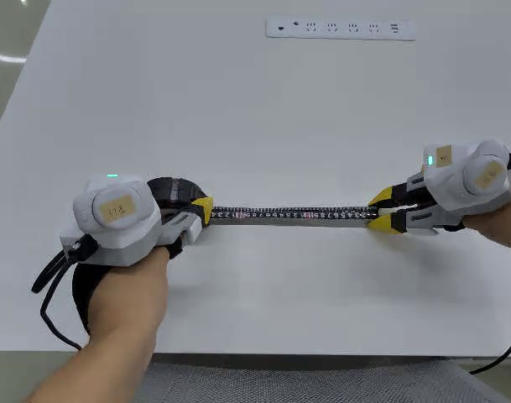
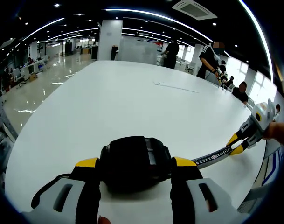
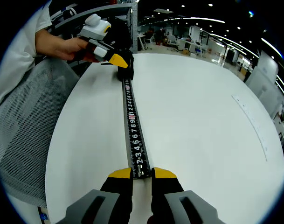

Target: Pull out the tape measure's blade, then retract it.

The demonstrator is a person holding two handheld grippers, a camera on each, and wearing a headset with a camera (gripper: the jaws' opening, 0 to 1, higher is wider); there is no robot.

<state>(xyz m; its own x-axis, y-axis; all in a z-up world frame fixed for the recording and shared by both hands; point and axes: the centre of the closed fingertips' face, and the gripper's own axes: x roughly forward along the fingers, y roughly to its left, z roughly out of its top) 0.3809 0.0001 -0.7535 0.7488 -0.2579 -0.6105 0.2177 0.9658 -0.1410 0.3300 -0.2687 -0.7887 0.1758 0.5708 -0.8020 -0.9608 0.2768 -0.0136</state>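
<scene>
— Where is the case sitting?
— The left gripper is clamping it between its jaws, low over the table, on the person's left.
— And the blade?
— It is running out of the case straight across to the right gripper, numbers facing up. That gripper's jaws are pinching the blade's end, nearly closed.
— Are the grippers sitting close?
— No, well apart, with the blade stretching between them. I cannot tell whether it is touching the table.
</scene>
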